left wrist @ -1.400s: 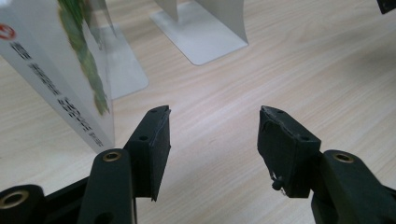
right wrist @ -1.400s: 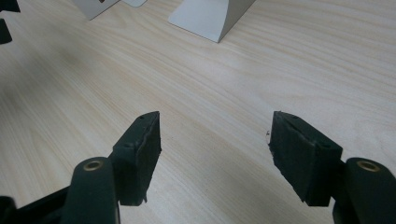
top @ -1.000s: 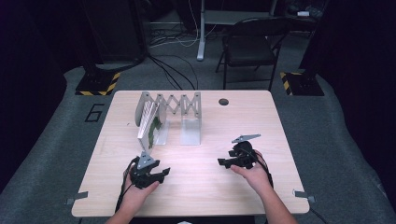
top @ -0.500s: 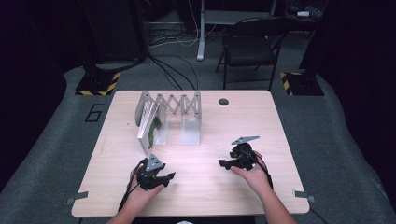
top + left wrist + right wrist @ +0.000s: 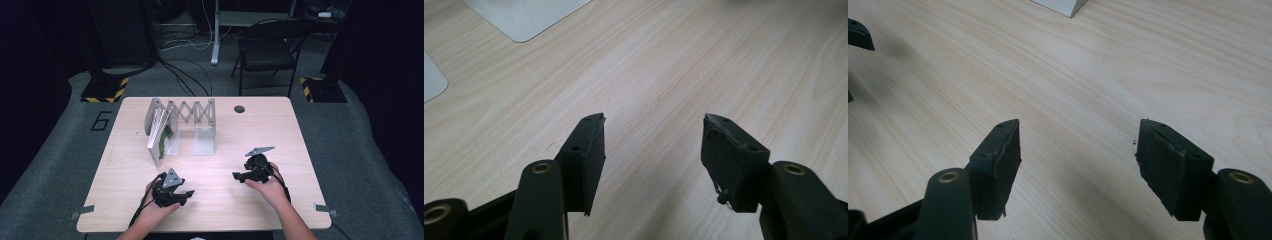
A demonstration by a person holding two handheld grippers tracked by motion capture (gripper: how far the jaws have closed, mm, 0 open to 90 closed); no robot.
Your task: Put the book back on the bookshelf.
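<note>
High view: light wood table (image 5: 300, 130) with a person's forearms coming in from the bottom edge. Left gripper (image 5: 186, 194) held low over the near-left part of the table, grey three-cornered plate on top, cable trailing back along the arm. Right gripper (image 5: 236, 175) over the near-right part, jaws pointing toward table centre, also with a grey plate on top. The two grippers are well apart, nothing between them. Back-left of the table: a folding rack (image 5: 192, 111) with a scissor-lattice back and upright divider panels. A book (image 5: 161, 136) with a white and green cover stands tilted in the rack's left end, leaning against a panel. Small dark round hole (image 5: 239, 108) in the tabletop near the far edge. Behind the table: black folding chair (image 5: 267, 50), cables on grey floor, yellow-black striped blocks (image 5: 106, 89) at left and right.

Left gripper view: jaws spread wide, bare wood grain between them, gripping nothing. Pale rack panel base (image 5: 526, 17) at the top left, another rounded corner at the left edge.

Right gripper view: jaws spread wide, gripping nothing, only tabletop between them. White corner of a rack panel (image 5: 1060, 6) at the top edge. Tip of the other gripper's jaw at the far left edge.
</note>
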